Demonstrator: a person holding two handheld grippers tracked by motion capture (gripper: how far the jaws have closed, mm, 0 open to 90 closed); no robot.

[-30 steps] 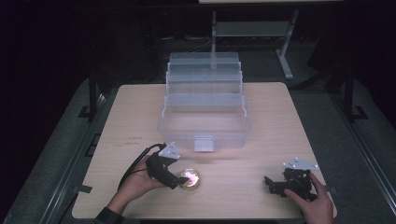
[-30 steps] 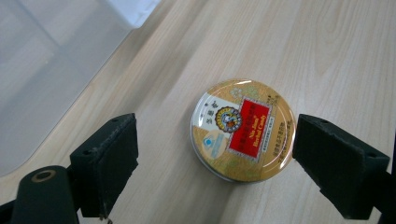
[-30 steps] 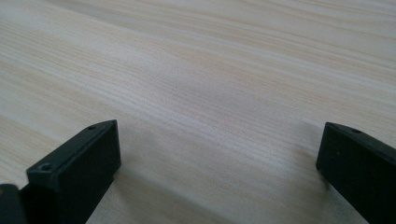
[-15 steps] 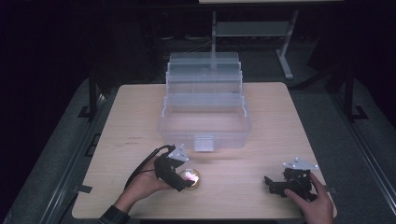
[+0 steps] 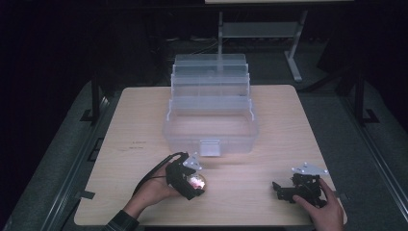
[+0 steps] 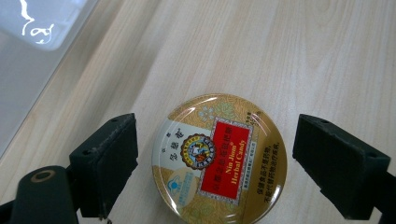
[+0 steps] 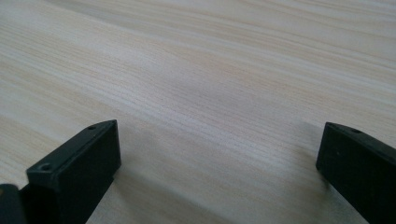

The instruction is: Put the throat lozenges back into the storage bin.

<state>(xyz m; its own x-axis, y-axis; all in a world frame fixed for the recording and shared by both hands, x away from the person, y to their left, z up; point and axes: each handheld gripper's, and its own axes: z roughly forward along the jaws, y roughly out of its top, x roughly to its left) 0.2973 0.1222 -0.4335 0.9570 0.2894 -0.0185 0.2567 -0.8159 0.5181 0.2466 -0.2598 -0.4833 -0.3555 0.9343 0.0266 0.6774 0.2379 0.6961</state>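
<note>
Near left on counter [image 5: 269,120]: left claw [image 6: 215,163] spread astride candy tin [image 6: 219,161]; smooth rim may slip. Right claw [image 7: 219,163] spread, empty.

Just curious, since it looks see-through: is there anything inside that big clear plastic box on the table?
The clear box looks empty; its bottom bin shows only pale plastic. The stepped trays behind are too hazy to check. The candy tin lies outside on the table, between the left claw's open jaws.

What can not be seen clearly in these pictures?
- Tin: in the left gripper view its bottom edge is cut off by the frame; in the high view it is a glare spot under the left gripper.
- Clear box: too hazy to see whether anything is inside.
- Right gripper: the hand covers its back.
</note>
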